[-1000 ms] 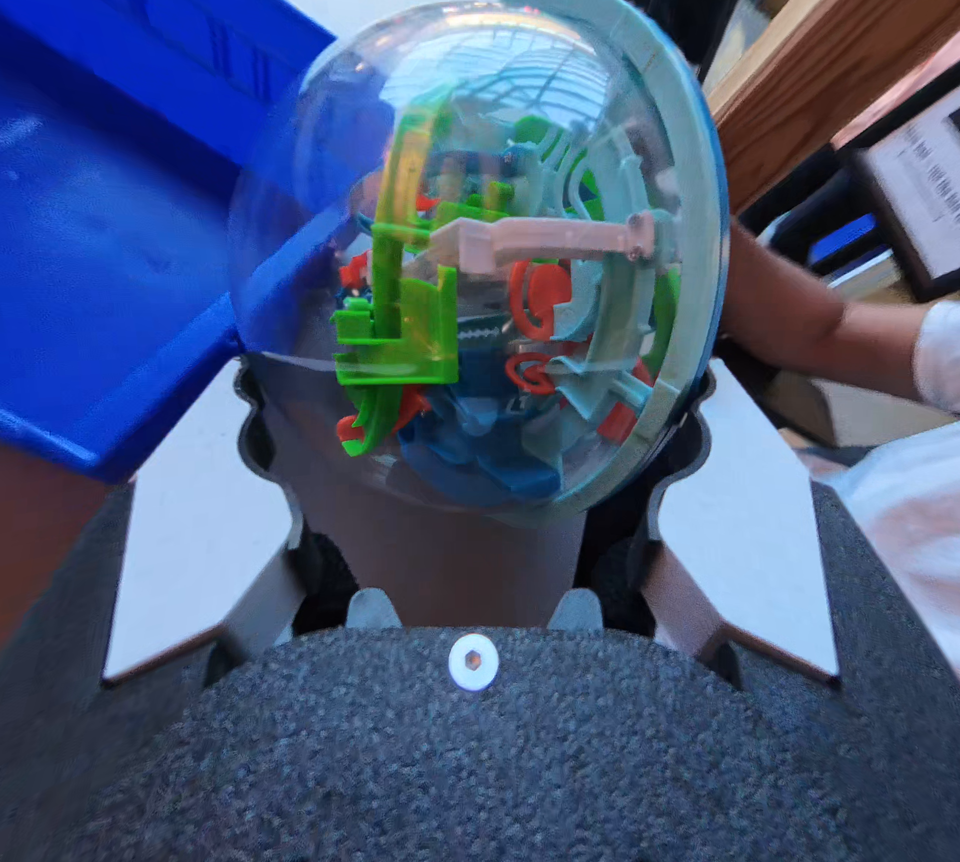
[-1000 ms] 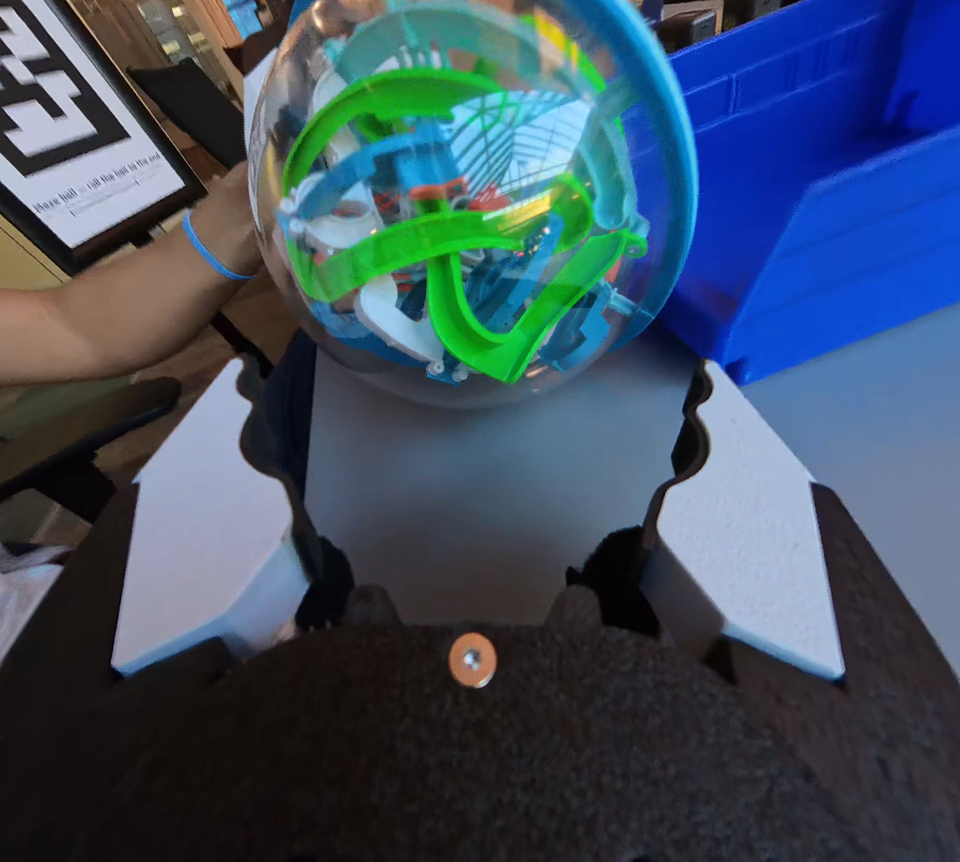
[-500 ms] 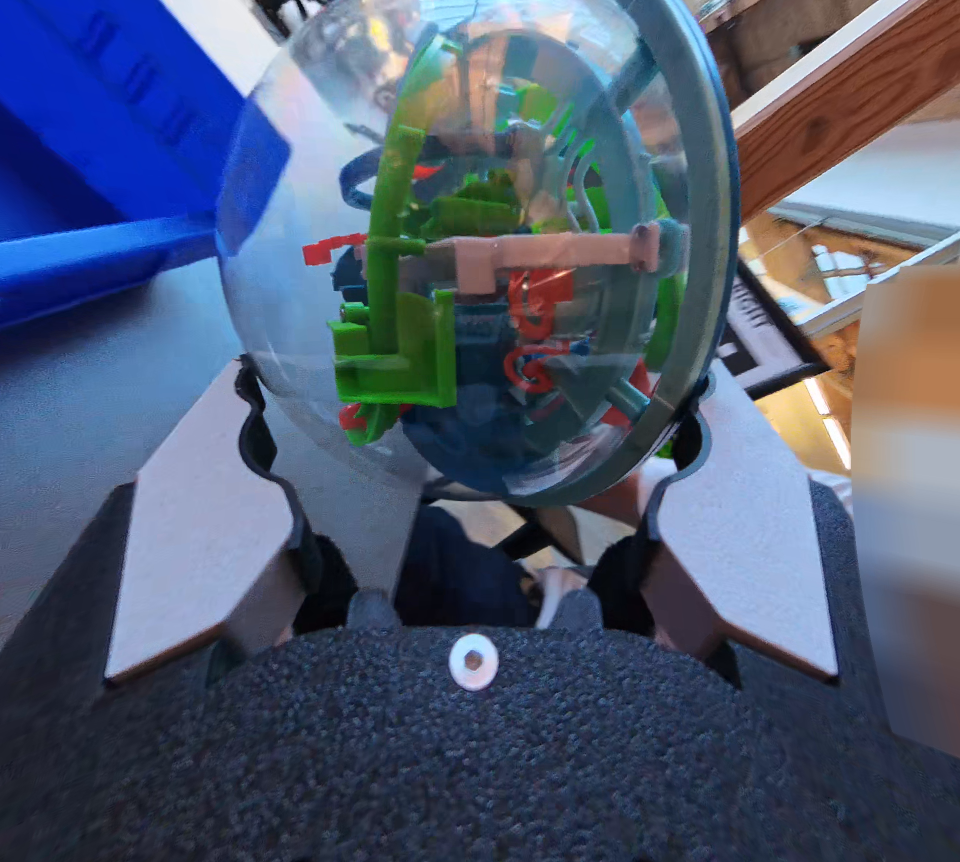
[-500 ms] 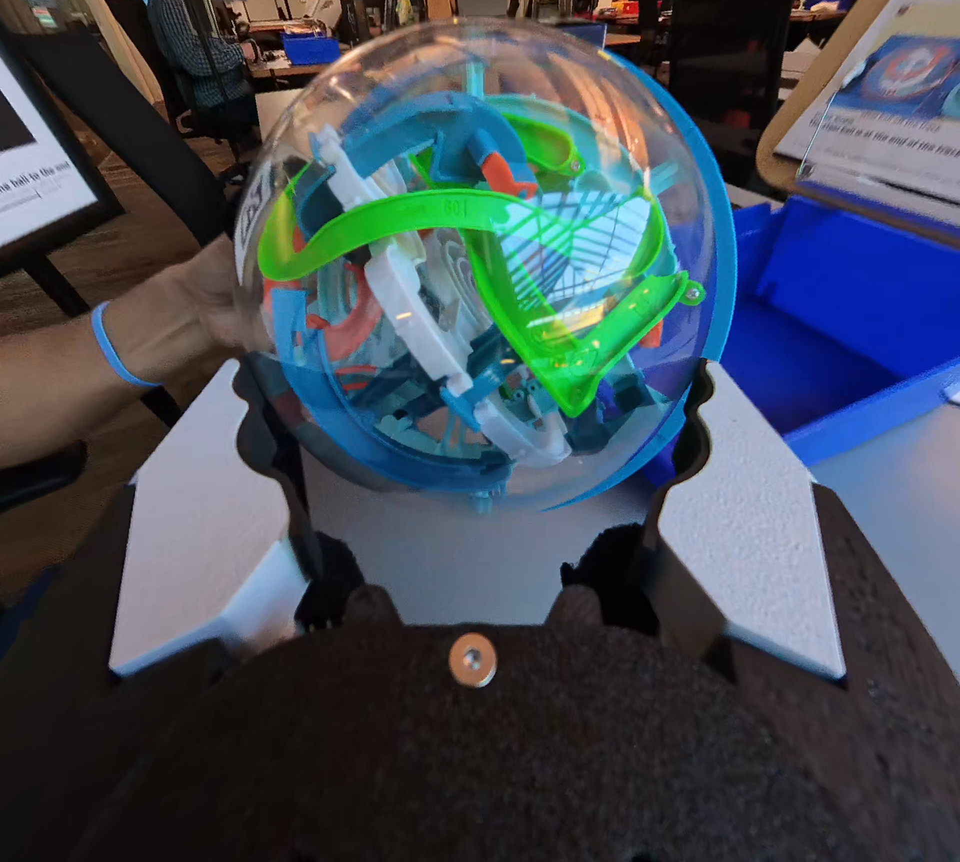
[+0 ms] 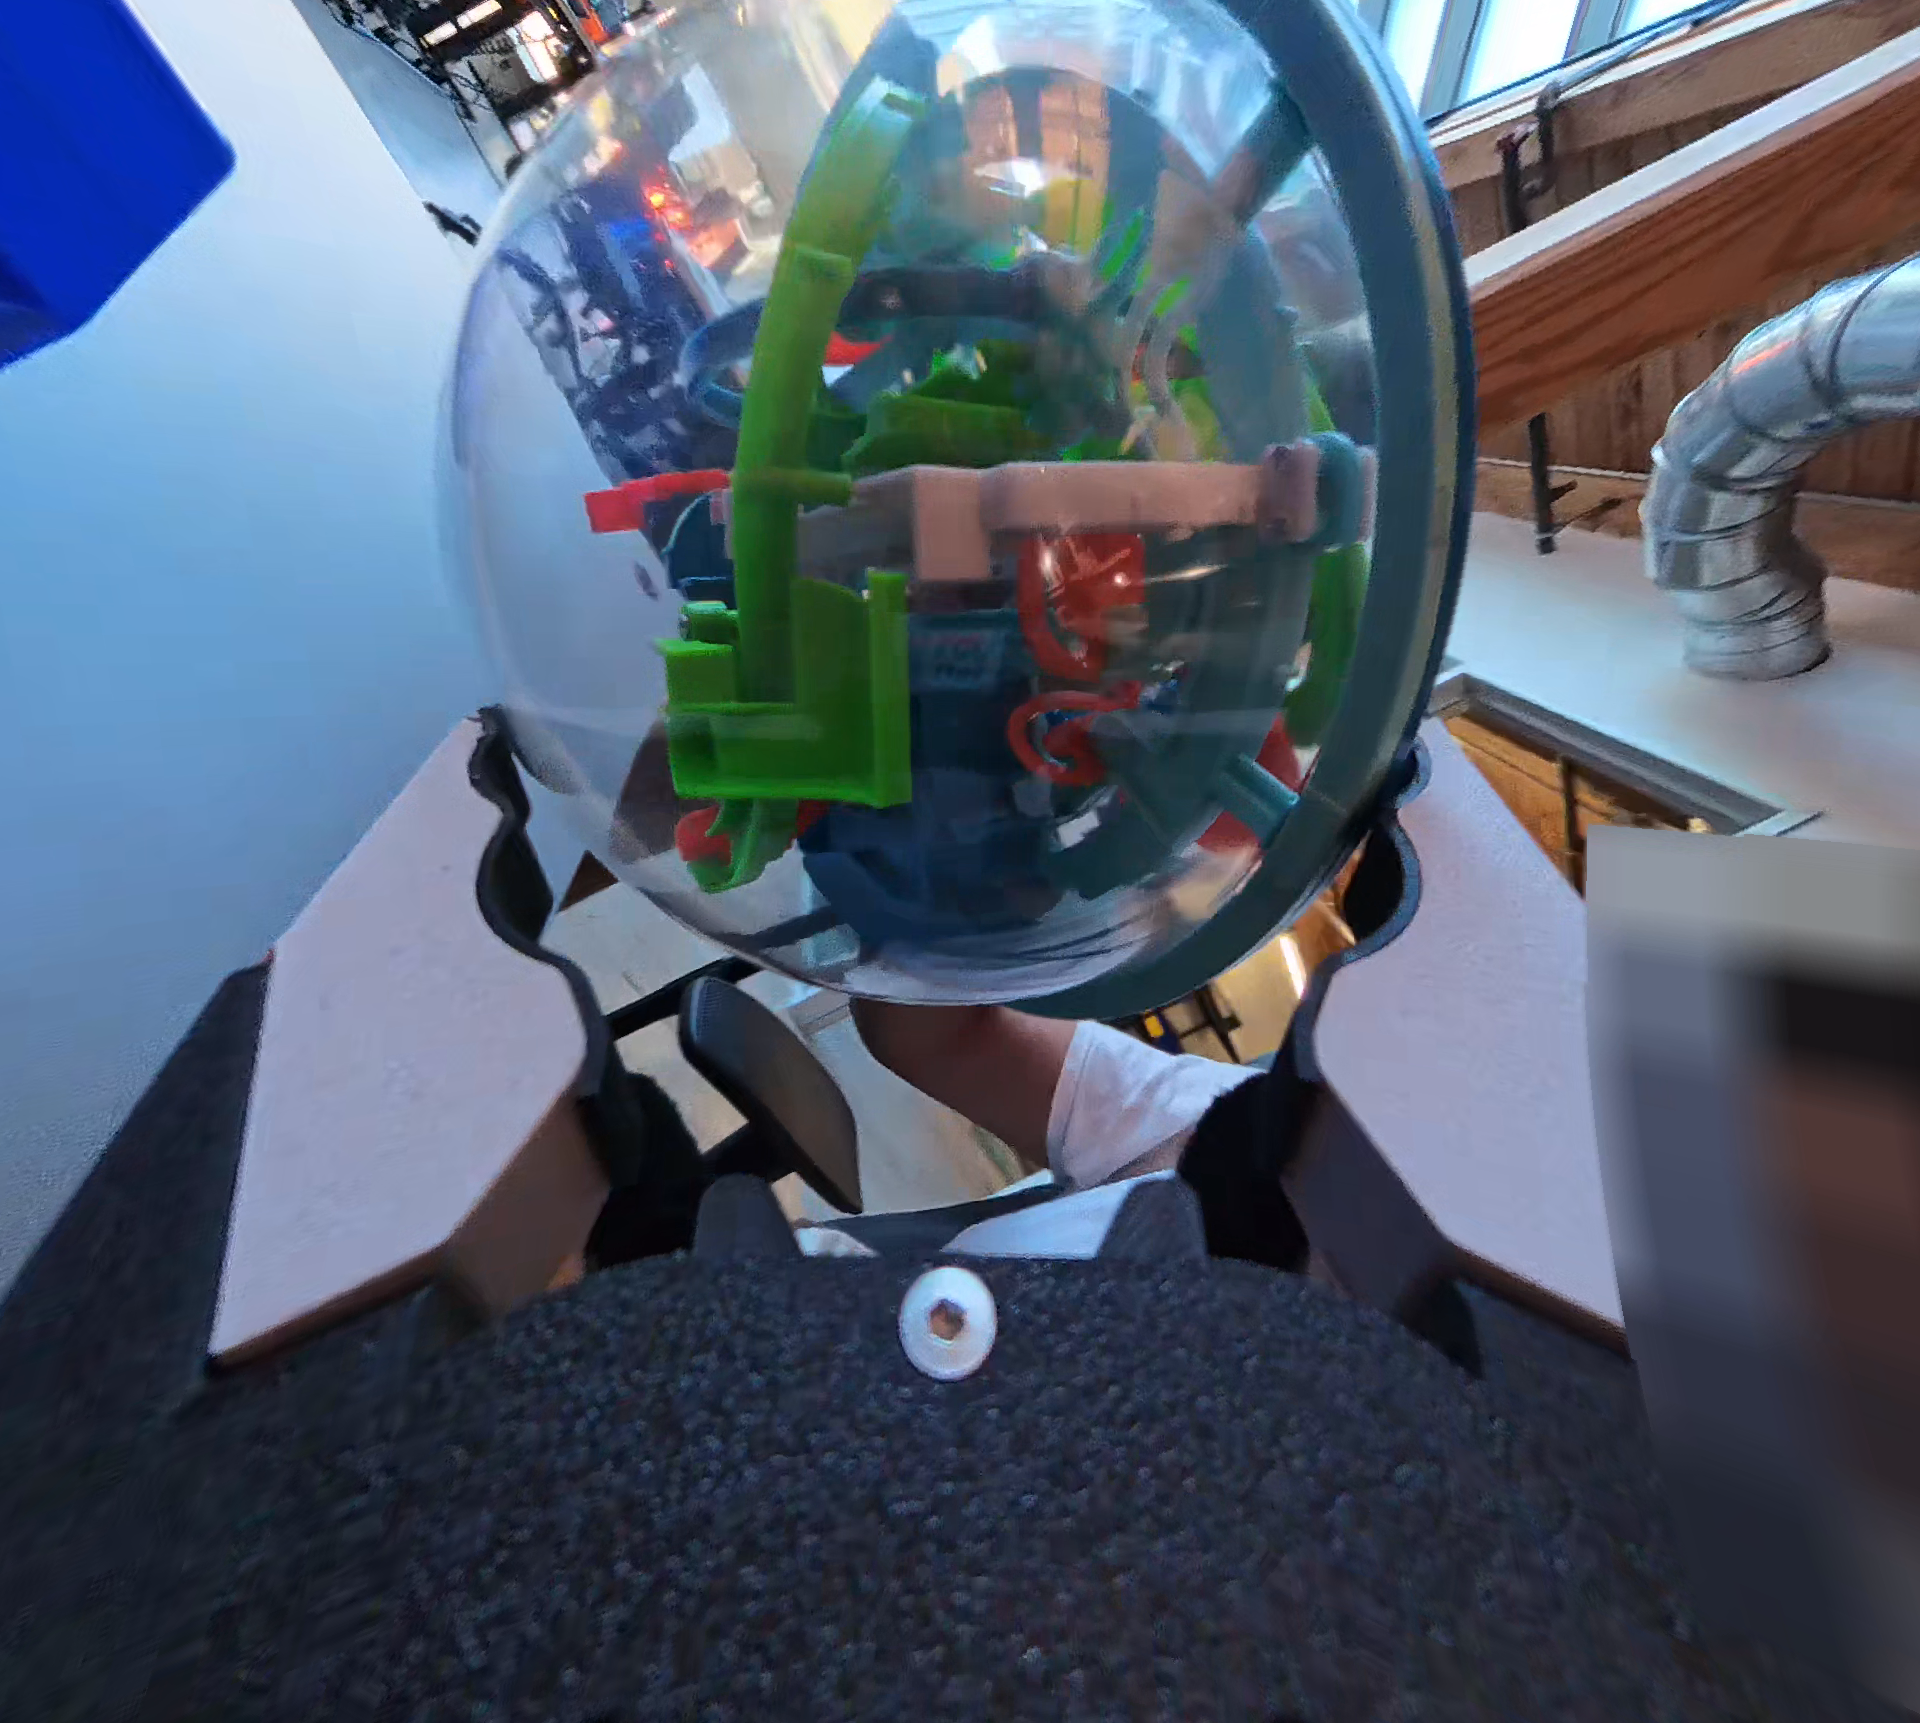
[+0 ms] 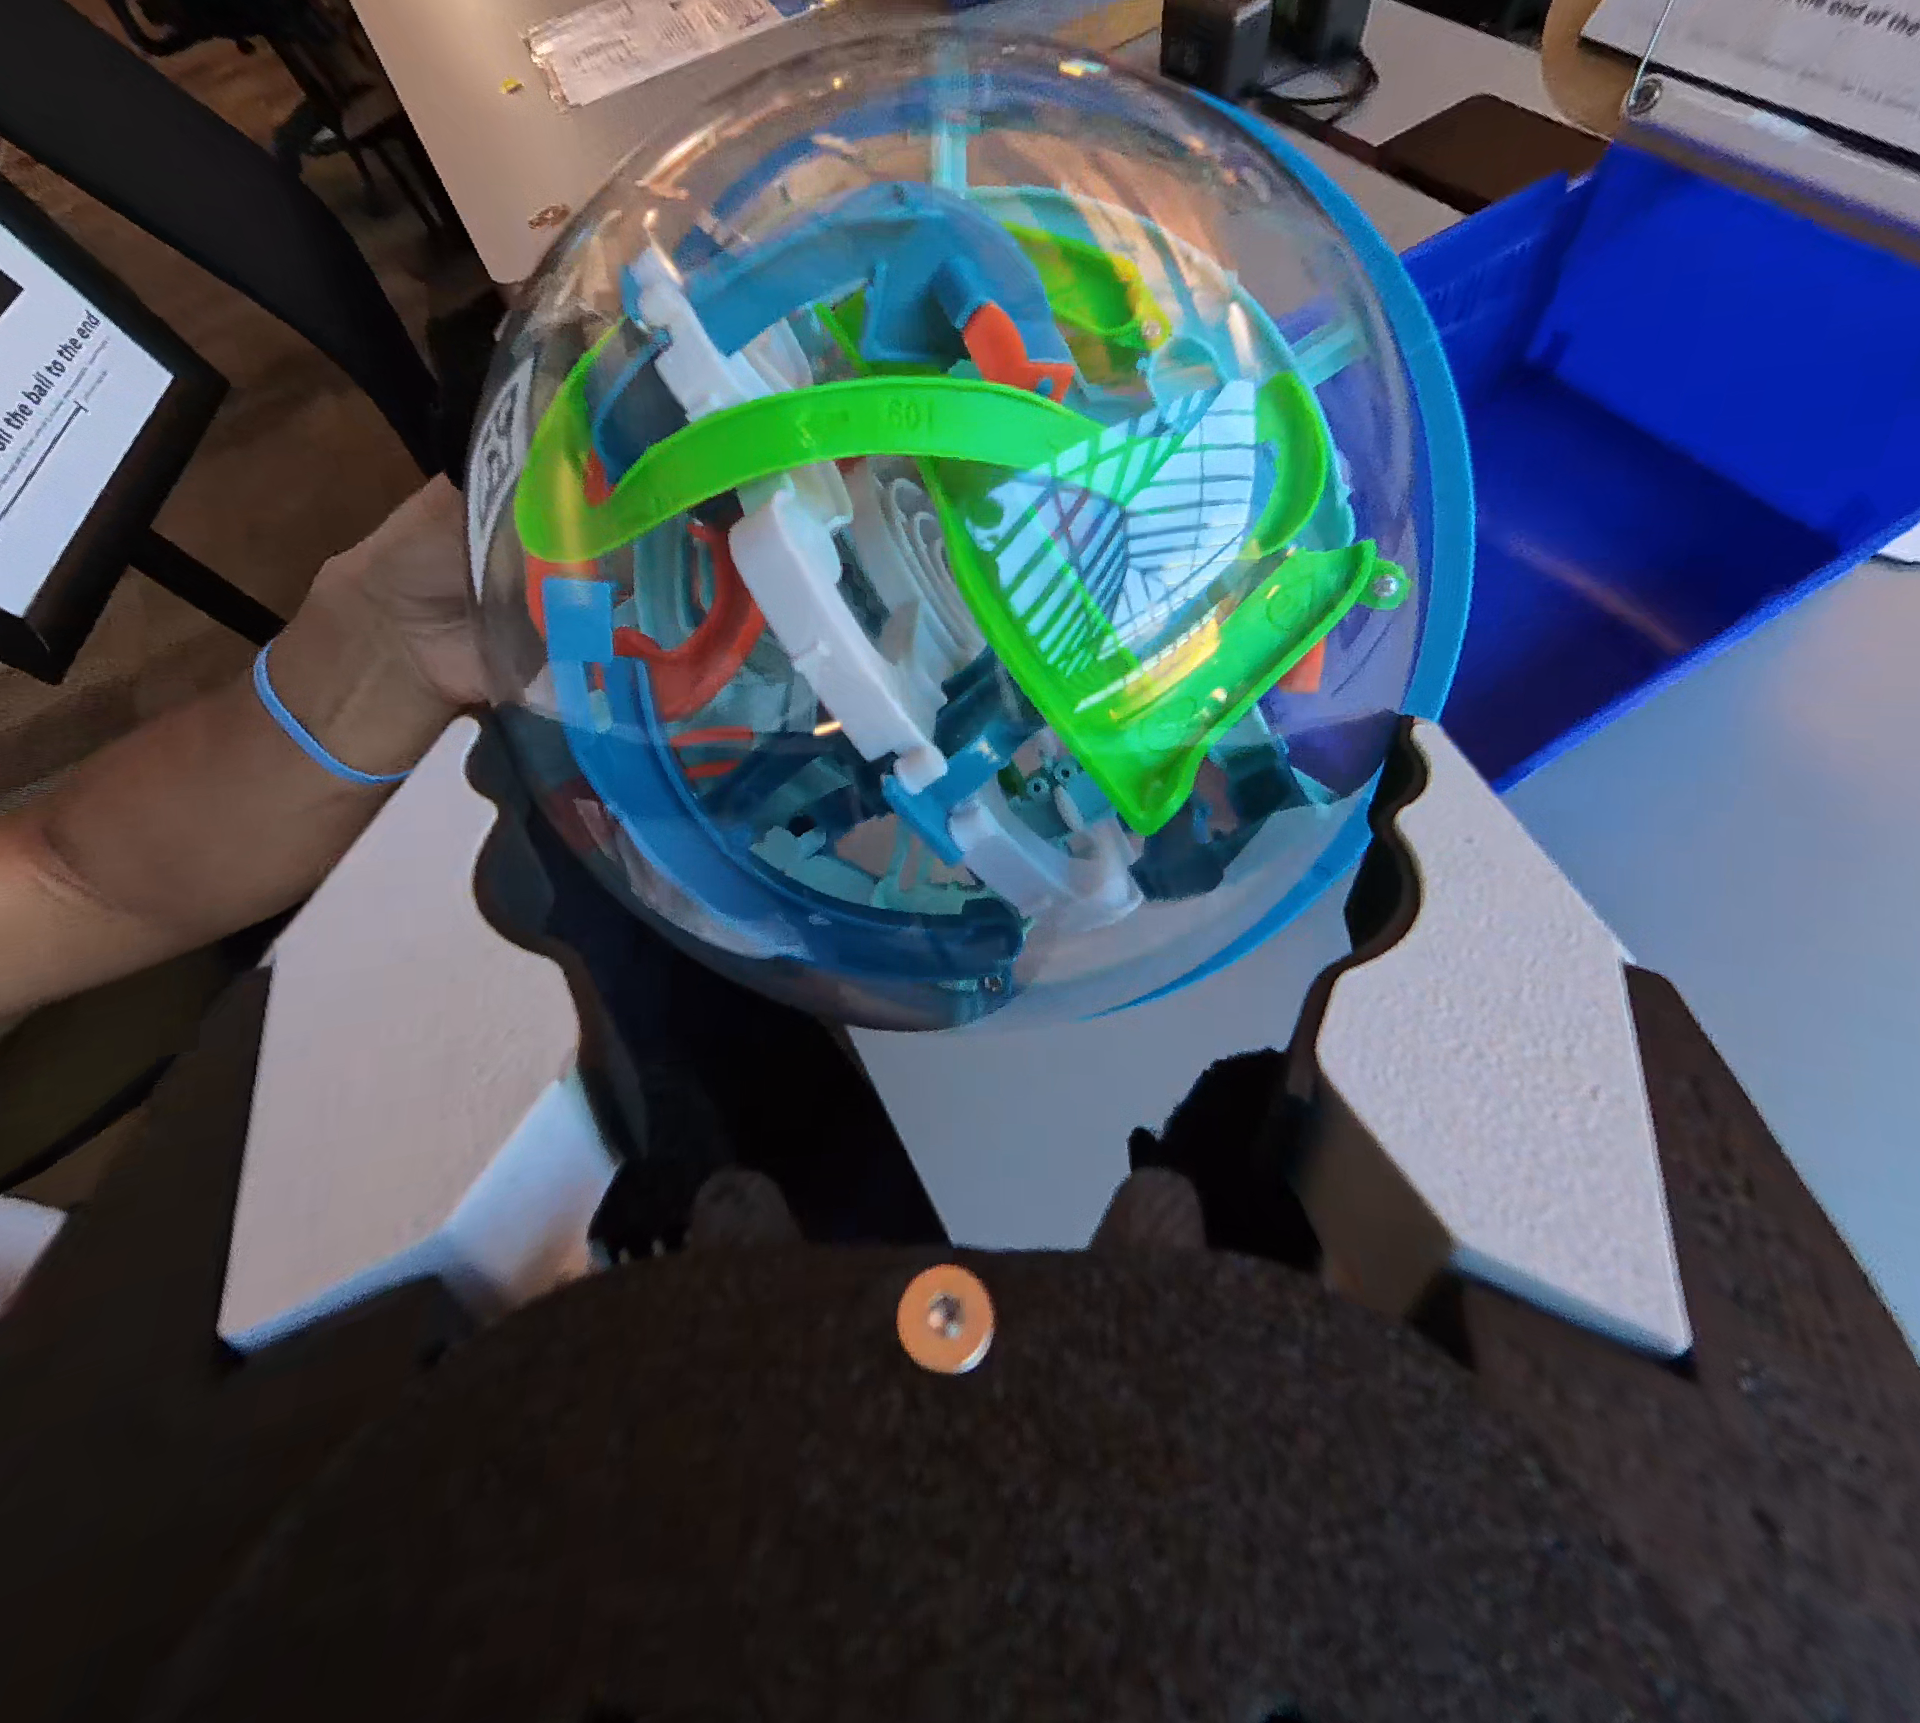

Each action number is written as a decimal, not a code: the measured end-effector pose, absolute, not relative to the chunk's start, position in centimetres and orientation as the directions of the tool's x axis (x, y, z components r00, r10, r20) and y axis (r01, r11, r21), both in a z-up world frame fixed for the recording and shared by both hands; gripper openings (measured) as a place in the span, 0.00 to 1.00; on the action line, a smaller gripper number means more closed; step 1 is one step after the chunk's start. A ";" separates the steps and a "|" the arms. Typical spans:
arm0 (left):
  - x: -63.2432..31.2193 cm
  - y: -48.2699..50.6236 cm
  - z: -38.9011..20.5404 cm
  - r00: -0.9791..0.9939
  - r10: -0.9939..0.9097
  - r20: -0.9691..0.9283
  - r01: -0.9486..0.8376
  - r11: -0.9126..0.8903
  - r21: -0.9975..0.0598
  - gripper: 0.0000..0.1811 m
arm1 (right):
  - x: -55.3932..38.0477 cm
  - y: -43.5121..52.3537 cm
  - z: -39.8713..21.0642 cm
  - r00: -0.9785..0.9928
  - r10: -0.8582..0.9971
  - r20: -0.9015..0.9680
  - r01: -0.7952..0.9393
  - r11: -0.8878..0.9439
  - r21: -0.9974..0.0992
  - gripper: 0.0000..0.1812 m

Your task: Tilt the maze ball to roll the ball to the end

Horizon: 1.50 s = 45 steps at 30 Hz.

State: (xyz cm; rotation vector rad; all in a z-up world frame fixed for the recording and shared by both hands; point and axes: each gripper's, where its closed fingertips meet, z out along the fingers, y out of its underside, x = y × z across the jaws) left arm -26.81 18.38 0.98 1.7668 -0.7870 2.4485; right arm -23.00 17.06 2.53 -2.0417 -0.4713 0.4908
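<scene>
The maze ball (image 5: 935,478) is a clear sphere with a blue rim ring and green, white, orange and blue tracks inside. It is held up in the air. My left gripper (image 5: 945,748) is shut on it, one finger on the clear dome and the other on the rim. My right gripper (image 6: 940,738) is shut on the same maze ball (image 6: 935,530) from the other side, with both fingers against its lower half. I cannot pick out the small steel ball with certainty among the tracks.
A blue bin (image 6: 1683,447) stands open on the grey table (image 6: 1766,842) to the right; its corner shows in the left wrist view (image 5: 83,115). A hand (image 6: 343,634) with a blue band touches the sphere's left side. A framed sign (image 6: 62,447) stands left.
The sphere has been lifted and tilted. The left view swung up from the bin toward windows and a duct. The tracks turned in the right view, which now looks down on the table.
</scene>
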 end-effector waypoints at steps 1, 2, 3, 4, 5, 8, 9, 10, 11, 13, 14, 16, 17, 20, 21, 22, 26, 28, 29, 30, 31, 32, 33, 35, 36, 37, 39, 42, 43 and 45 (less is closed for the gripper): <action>-26.8 18.4 1.1 -0.369 -0.242 0.897 -0.308 -0.879 -0.364 0.85 | -23.1 17.1 2.8 0.848 0.506 -0.156 0.126 -0.478 -0.869 0.86; -26.9 18.3 1.2 -0.379 -0.218 0.899 -0.314 -0.884 -0.346 0.85 | -23.1 17.2 3.0 0.851 0.499 -0.163 0.116 -0.480 -0.869 0.86; -27.0 18.3 1.3 -0.387 -0.196 0.901 -0.318 -0.889 -0.331 0.85 | -23.2 17.3 3.3 0.855 0.492 -0.165 0.111 -0.483 -0.868 0.85; -27.0 18.3 1.4 -0.394 -0.177 0.902 -0.320 -0.893 -0.315 0.85 | -23.3 17.3 3.5 0.859 0.483 -0.170 0.105 -0.490 -0.865 0.85; -27.1 18.3 1.6 -0.401 -0.160 0.902 -0.322 -0.897 -0.302 0.85 | -23.4 17.3 3.7 0.863 0.475 -0.173 0.101 -0.497 -0.862 0.85; -27.1 18.3 1.9 -0.414 -0.128 0.901 -0.326 -0.904 -0.278 0.85 | -23.5 17.2 4.1 0.871 0.459 -0.176 0.104 -0.522 -0.846 0.85; -27.1 18.2 1.9 -0.416 -0.122 0.901 -0.326 -0.905 -0.273 0.85 | -23.5 17.2 4.1 0.873 0.456 -0.176 0.109 -0.532 -0.840 0.85; -27.2 18.3 2.0 -0.417 -0.114 0.902 -0.327 -0.907 -0.266 0.85 | -23.5 17.2 4.1 0.874 0.451 -0.180 0.108 -0.542 -0.834 0.85; -27.2 18.3 2.0 -0.420 -0.106 0.901 -0.328 -0.909 -0.259 0.85 | -23.6 17.2 4.2 0.877 0.446 -0.181 0.107 -0.547 -0.830 0.85; -27.2 18.3 2.1 -0.427 -0.096 0.899 -0.329 -0.910 -0.253 0.85 | -23.6 17.3 4.3 0.882 0.437 -0.177 0.107 -0.551 -0.828 0.85; -27.2 18.3 2.1 -0.430 -0.092 0.898 -0.331 -0.909 -0.252 0.85 | -23.6 17.3 4.3 0.884 0.433 -0.176 0.107 -0.553 -0.827 0.85; -27.2 18.4 2.0 -0.432 -0.085 0.898 -0.336 -0.909 -0.248 0.85 | -23.7 17.3 4.3 0.888 0.425 -0.177 0.104 -0.559 -0.823 0.85; -27.2 18.4 2.0 -0.433 -0.080 0.898 -0.338 -0.909 -0.244 0.85 | -23.6 17.3 4.2 0.890 0.421 -0.176 0.103 -0.563 -0.820 0.85; -27.1 18.5 1.9 -0.441 -0.051 0.896 -0.346 -0.912 -0.222 0.85 | -23.6 17.4 4.2 0.899 0.400 -0.180 0.093 -0.575 -0.813 0.85; -27.1 18.4 1.9 -0.445 -0.042 0.894 -0.349 -0.912 -0.216 0.85 | -23.6 17.4 4.3 0.901 0.395 -0.180 0.090 -0.576 -0.813 0.85; -27.1 18.4 1.9 -0.447 -0.037 0.894 -0.352 -0.911 -0.214 0.85 | -23.6 17.4 4.3 0.902 0.393 -0.180 0.089 -0.575 -0.813 0.85; -27.3 18.4 2.0 -0.431 -0.071 0.899 -0.345 -0.908 -0.238 0.85 | -23.8 17.4 4.3 0.894 0.410 -0.182 0.093 -0.567 -0.819 0.85; -27.4 18.4 2.0 -0.413 -0.102 0.905 -0.335 -0.907 -0.255 0.85 | -23.9 17.4 4.1 0.887 0.422 -0.187 0.095 -0.563 -0.821 0.85; -27.4 18.4 2.0 -0.404 -0.111 0.908 -0.332 -0.907 -0.258 0.85 | -23.9 17.3 4.0 0.884 0.426 -0.192 0.093 -0.563 -0.821 0.85; -27.5 18.4 2.0 -0.398 -0.116 0.910 -0.329 -0.908 -0.259 0.85 | -23.9 17.4 4.0 0.881 0.430 -0.196 0.090 -0.560 -0.824 0.85; -27.5 18.4 2.0 -0.395 -0.117 0.911 -0.328 -0.909 -0.259 0.85 | -23.9 17.4 4.0 0.879 0.433 -0.199 0.085 -0.553 -0.829 0.85; -27.5 18.4 2.0 -0.393 -0.117 0.912 -0.328 -0.909 -0.258 0.85 | -23.9 17.4 4.0 0.878 0.435 -0.202 0.081 -0.549 -0.832 0.85; -27.5 18.3 2.0 -0.389 -0.118 0.913 -0.329 -0.909 -0.257 0.85 | -23.9 17.4 4.0 0.877 0.435 -0.204 0.079 -0.548 -0.832 0.85; -27.5 18.2 1.9 -0.373 -0.128 0.919 -0.330 -0.908 -0.260 0.85 | -23.9 17.3 3.9 0.872 0.441 -0.215 0.074 -0.551 -0.831 0.85; -27.5 18.2 1.8 -0.357 -0.144 0.923 -0.327 -0.906 -0.268 0.85 | -23.8 17.2 3.7 0.865 0.450 -0.222 0.070 -0.546 -0.835 0.85; -27.5 18.2 1.7 -0.334 -0.172 0.927 -0.320 -0.904 -0.284 0.85 | -23.8 17.2 3.4 0.855 0.465 -0.230 0.062 -0.532 -0.844 0.85; -27.4 18.2 1.2 -0.259 -0.264 0.929 -0.298 -0.893 -0.337 0.85 | -23.6 17.2 2.5 0.823 0.506 -0.257 0.016 -0.473 -0.881 0.85; -26.3 18.7 -0.6 -0.093 -0.425 0.901 -0.293 -0.853 -0.432 0.86 | -22.7 17.7 -0.1 0.786 0.497 -0.369 -0.132 -0.448 -0.884 0.85; -25.8 19.0 -1.1 -0.043 -0.442 0.896 -0.304 -0.849 -0.433 0.87 | -22.3 18.0 -0.8 0.773 0.474 -0.422 -0.185 -0.468 -0.864 0.85; -24.9 19.3 -1.4 0.003 -0.431 0.902 -0.327 -0.853 -0.406 0.87 | -21.5 18.4 -1.2 0.756 0.449 -0.476 -0.245 -0.481 -0.842 0.85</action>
